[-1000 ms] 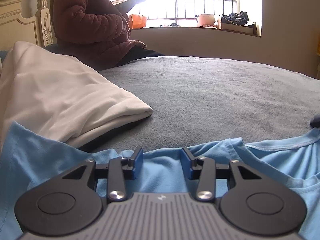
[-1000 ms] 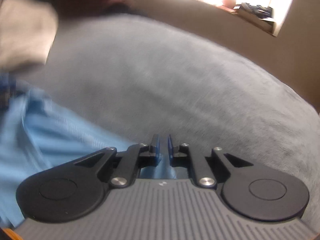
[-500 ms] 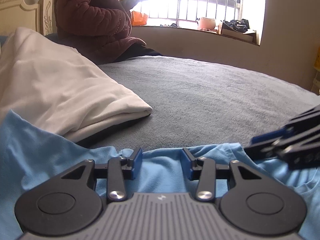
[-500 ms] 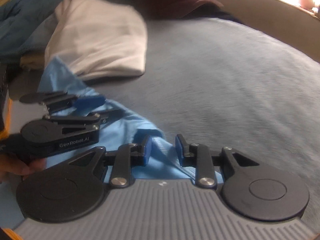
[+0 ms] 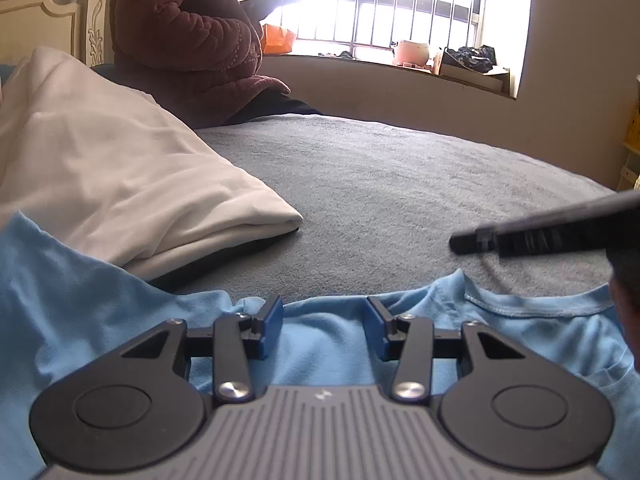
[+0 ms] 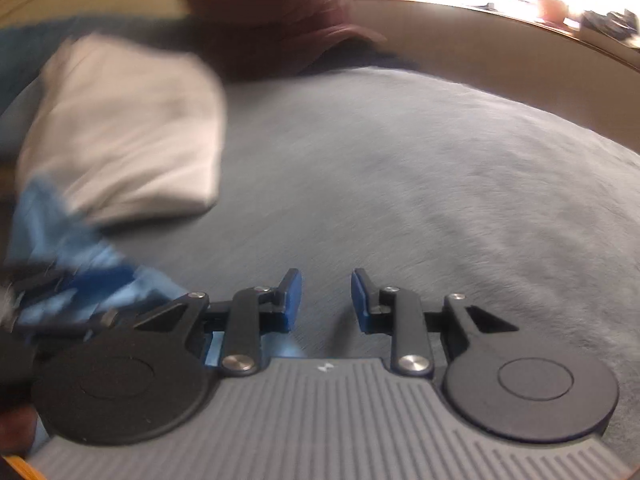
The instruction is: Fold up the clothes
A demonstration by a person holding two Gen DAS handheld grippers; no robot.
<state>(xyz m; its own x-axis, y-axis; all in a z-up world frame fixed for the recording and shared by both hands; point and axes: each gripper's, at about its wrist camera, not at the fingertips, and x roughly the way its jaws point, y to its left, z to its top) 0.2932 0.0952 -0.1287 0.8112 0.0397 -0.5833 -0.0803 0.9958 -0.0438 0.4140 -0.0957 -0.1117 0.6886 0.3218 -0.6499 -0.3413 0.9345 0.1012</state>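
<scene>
- The left gripper [image 5: 323,326] is held with jaws parted over the light blue T-shirt [image 5: 328,344]; no cloth is pinched.
- The right gripper [image 6: 326,300] shows jaws apart, having widened from nearly shut, over bare grey blanket [image 6: 440,184].
- The right gripper has swung to the T-shirt's collar side; a grasp there seems next.
- Beyond the T-shirt lies a folded white garment [image 5: 120,184].

Two low wrist fisheyes, close over the bed [image 5: 400,184], facing the window [image 5: 384,4], sharing white bedding [image 6: 128,128]

Left gripper [image 5: 323,327] fingers apart, tilted down; right gripper [image 6: 326,299] fingers parted, empty.
</scene>
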